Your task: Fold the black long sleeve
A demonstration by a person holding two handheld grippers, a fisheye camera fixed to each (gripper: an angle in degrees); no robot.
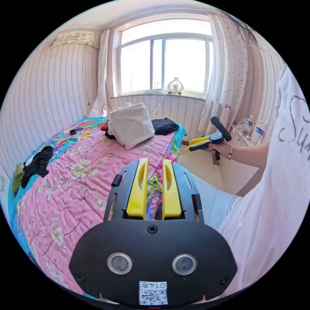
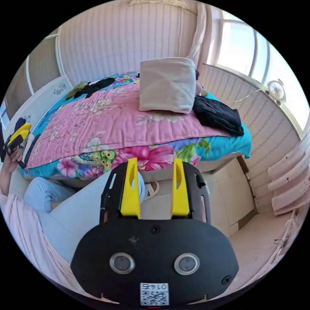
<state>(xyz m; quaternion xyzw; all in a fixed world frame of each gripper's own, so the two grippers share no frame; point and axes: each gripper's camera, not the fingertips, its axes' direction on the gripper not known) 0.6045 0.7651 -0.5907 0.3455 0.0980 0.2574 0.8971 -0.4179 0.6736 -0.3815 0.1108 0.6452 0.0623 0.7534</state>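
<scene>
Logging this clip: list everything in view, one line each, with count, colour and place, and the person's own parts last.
Bedspread: one, pink floral with turquoise edge, over the bed.
Folded bedding: one, cream, far end of the bed.
Black garment: one, bunched beside the bedding, near the window.
Dark clothes: one small pile, black and green, at the bed's other end.
Fan: one, white, on the windowsill.
Water bottles: two, clear, below the curtain.
Left gripper: yellow jaws, apart, empty.
Right gripper: yellow jaws, apart, empty.
</scene>
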